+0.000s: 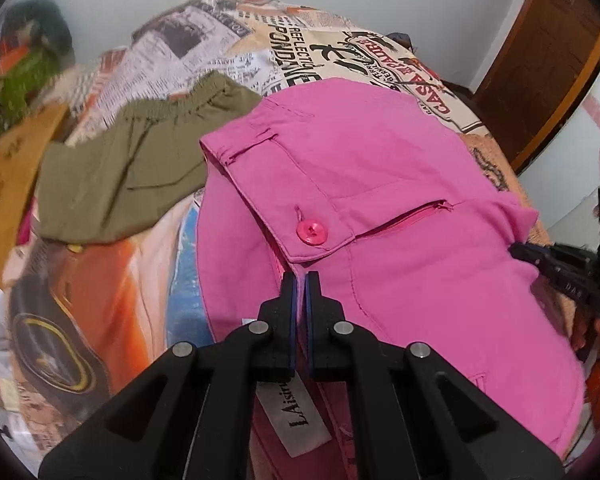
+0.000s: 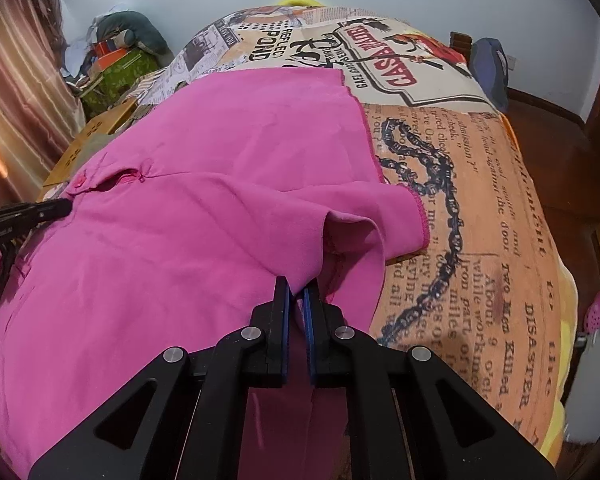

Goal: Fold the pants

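Note:
Bright pink pants (image 1: 380,168) lie across a bed, waistband with a pink button (image 1: 312,233) and an open zip toward the left wrist view. My left gripper (image 1: 301,280) is shut on the waistband edge just below the button, with a white brand label (image 1: 296,420) hanging under it. The same pants (image 2: 188,200) fill the right wrist view, where my right gripper (image 2: 296,286) is shut on a raised fold of pink cloth near the leg end. Each gripper's black tip shows at the edge of the other's view, the right gripper (image 1: 520,252) and the left gripper (image 2: 62,208).
The bedspread (image 2: 480,208) is printed like newspaper with a chain picture. An olive green garment (image 1: 140,160) lies left of the pants. A cardboard box (image 1: 8,184) and a pile of clutter (image 2: 116,60) stand beyond the bed's left side. A wooden door (image 1: 540,72) is at the right.

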